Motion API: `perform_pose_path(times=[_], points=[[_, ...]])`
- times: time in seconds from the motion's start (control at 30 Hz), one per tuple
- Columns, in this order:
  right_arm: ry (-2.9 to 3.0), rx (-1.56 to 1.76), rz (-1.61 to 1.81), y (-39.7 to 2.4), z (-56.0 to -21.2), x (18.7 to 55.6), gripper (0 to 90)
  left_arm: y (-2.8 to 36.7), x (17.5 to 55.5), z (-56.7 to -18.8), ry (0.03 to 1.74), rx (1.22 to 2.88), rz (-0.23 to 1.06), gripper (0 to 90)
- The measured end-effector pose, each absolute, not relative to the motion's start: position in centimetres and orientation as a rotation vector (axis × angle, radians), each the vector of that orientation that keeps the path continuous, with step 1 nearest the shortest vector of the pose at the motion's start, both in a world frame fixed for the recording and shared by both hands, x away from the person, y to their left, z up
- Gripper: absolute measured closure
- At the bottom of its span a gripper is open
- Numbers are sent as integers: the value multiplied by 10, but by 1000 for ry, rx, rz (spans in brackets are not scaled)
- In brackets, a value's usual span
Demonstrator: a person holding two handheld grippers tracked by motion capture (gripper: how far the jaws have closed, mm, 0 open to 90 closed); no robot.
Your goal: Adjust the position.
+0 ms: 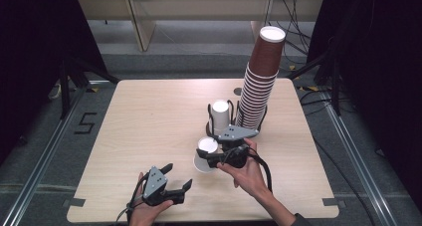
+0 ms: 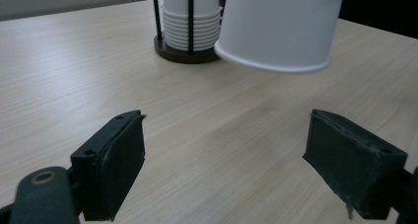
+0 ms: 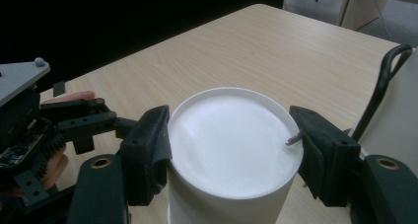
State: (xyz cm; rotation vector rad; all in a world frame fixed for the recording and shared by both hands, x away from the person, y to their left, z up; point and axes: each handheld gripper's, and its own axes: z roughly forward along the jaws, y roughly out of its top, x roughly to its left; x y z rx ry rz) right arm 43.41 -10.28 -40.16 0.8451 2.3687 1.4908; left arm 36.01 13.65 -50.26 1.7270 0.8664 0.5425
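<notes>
The right tongs are clamped on an upside-down white cup, one jaw on each side near its closed base, and hold it off the worktop, just in front of the wire rack with its stack of white cups. To do this well, keep the squeeze light so the thin wall does not buckle, and keep the cup level. The right hand reaches forward, palm inward. The left tongs stand released and empty, low beside the cup.

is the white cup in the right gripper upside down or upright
Upside down: the white paper cup shows its closed base on top between the right gripper pads, its open rim facing down.
</notes>
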Motion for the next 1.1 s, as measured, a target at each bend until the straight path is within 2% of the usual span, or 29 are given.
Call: perform_pose_path(times=[0.53,1.1], points=[[2411,763,1481,-88,-407,428,356,117,364,-508,750,1726,541,146],[2469,748,1553,-77,-412,421,356,111,367,-509,755,1729,515,132]])
